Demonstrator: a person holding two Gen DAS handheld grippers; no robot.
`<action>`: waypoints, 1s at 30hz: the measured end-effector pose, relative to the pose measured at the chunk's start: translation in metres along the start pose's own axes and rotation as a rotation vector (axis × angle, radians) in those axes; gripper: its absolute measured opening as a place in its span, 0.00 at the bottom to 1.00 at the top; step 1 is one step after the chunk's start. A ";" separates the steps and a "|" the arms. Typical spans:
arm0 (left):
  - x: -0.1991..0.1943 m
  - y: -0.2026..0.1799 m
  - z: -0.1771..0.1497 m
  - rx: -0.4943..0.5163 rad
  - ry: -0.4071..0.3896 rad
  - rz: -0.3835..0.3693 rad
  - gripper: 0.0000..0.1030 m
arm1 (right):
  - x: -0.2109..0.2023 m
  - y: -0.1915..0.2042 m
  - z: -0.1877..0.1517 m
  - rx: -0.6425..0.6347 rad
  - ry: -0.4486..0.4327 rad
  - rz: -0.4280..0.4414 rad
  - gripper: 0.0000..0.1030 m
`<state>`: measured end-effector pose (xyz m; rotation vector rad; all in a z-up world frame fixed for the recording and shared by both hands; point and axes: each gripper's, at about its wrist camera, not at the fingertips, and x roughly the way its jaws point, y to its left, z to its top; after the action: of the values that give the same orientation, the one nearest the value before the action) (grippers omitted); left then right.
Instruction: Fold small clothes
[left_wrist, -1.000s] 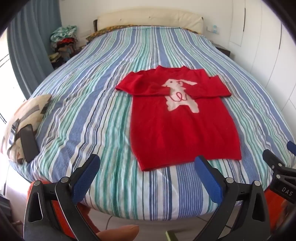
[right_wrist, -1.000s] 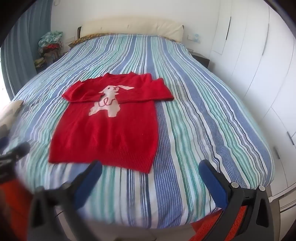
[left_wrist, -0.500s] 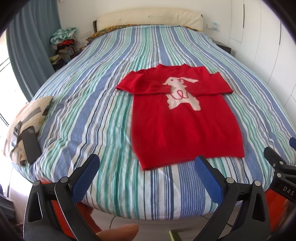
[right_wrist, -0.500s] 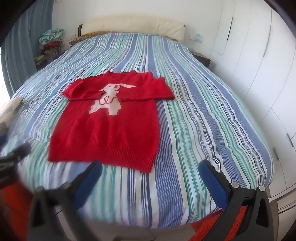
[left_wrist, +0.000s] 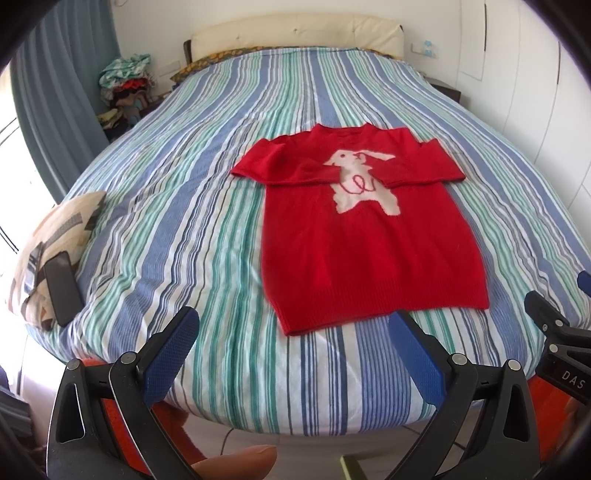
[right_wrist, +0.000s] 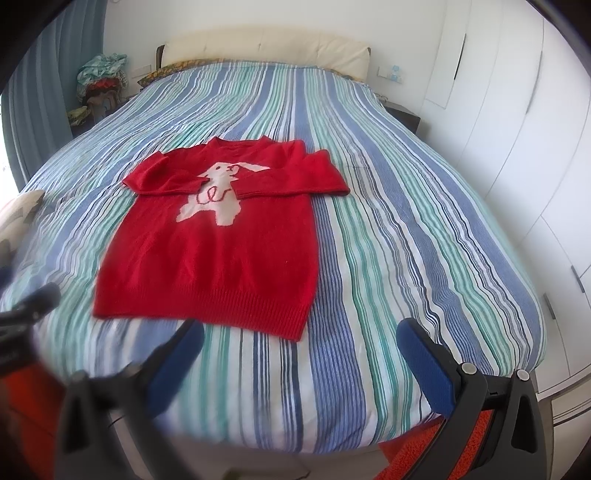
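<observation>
With both sleeves already folded across its chest, the red sweater (left_wrist: 369, 236) is now framed closer at 12 o'clock on the striped bed (left_wrist: 207, 229), approached by the left gripper (left_wrist: 291, 347) and right gripper (right_wrist: 299, 354), jaws apart and empty.

Left gripper (left_wrist: 293, 349) level, jaws spread wide, blue pads (left_wrist: 171, 354) empty, a fingertip visible beneath it, right gripper (right_wrist: 299, 360) alongside, jaws equally wide, nothing held, its left finger blurred, both pointing forward

Red rabbit sweater (left_wrist: 365, 251) flat on bed; sleeves folded across chest.
</observation>
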<state>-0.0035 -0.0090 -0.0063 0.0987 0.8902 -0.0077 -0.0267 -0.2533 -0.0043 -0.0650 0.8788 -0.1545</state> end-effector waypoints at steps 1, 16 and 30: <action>0.000 0.000 0.000 0.002 0.000 0.001 0.99 | 0.000 0.000 0.000 0.000 0.001 0.000 1.00; 0.003 -0.002 -0.003 0.018 0.012 0.014 0.99 | 0.002 0.000 -0.002 -0.004 0.007 -0.006 1.00; 0.008 -0.004 -0.006 0.023 0.024 0.015 0.99 | 0.004 -0.003 -0.003 -0.004 0.013 -0.036 1.00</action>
<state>-0.0034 -0.0126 -0.0162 0.1271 0.9138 -0.0026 -0.0273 -0.2572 -0.0086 -0.0836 0.8916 -0.1872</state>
